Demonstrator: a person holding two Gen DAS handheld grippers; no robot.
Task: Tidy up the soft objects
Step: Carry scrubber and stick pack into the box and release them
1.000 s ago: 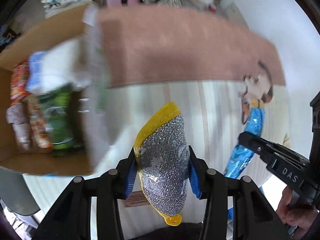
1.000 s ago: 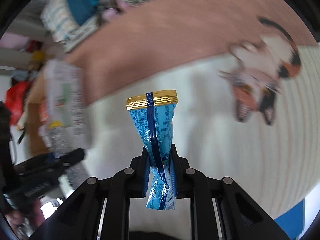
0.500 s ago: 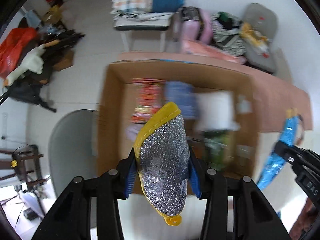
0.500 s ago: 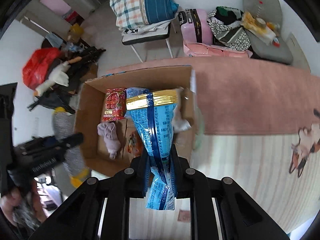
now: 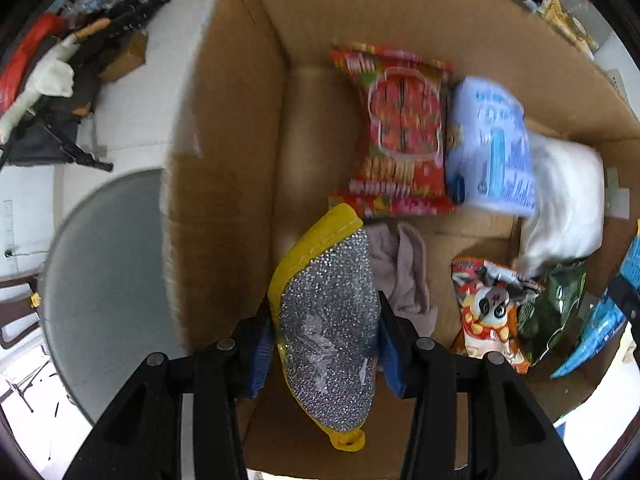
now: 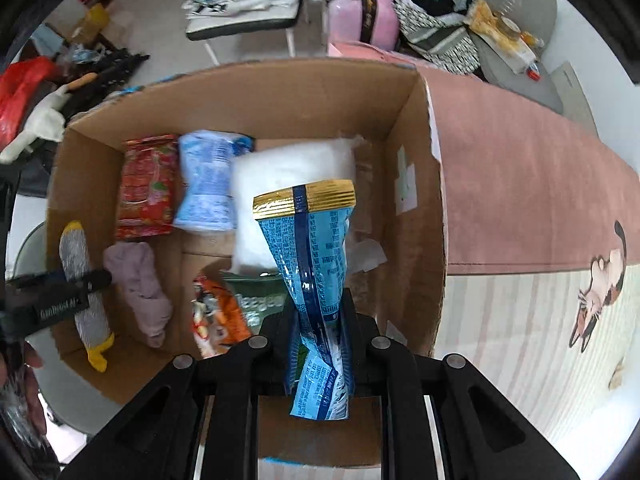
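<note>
My left gripper (image 5: 326,324) is shut on a yellow-backed silver scrub sponge (image 5: 330,336) and holds it over the near left part of an open cardboard box (image 5: 224,160). The sponge also shows in the right wrist view (image 6: 82,280). My right gripper (image 6: 320,320) is shut on a blue snack packet with a gold top (image 6: 310,272), held over the box's near right side (image 6: 420,240). The blue packet shows at the right edge of the left wrist view (image 5: 600,320).
In the box lie a red snack bag (image 5: 400,132), a pale blue pack (image 5: 492,148), a white soft pack (image 5: 568,196), a mauve cloth (image 5: 404,276), an orange packet (image 5: 488,312) and a green bag (image 5: 556,312). A pink rug (image 6: 520,184) lies right of the box. A grey round seat (image 5: 100,280) stands left.
Both grippers have swung from the striped mat to above the box and come closer to it, each still holding its item.
</note>
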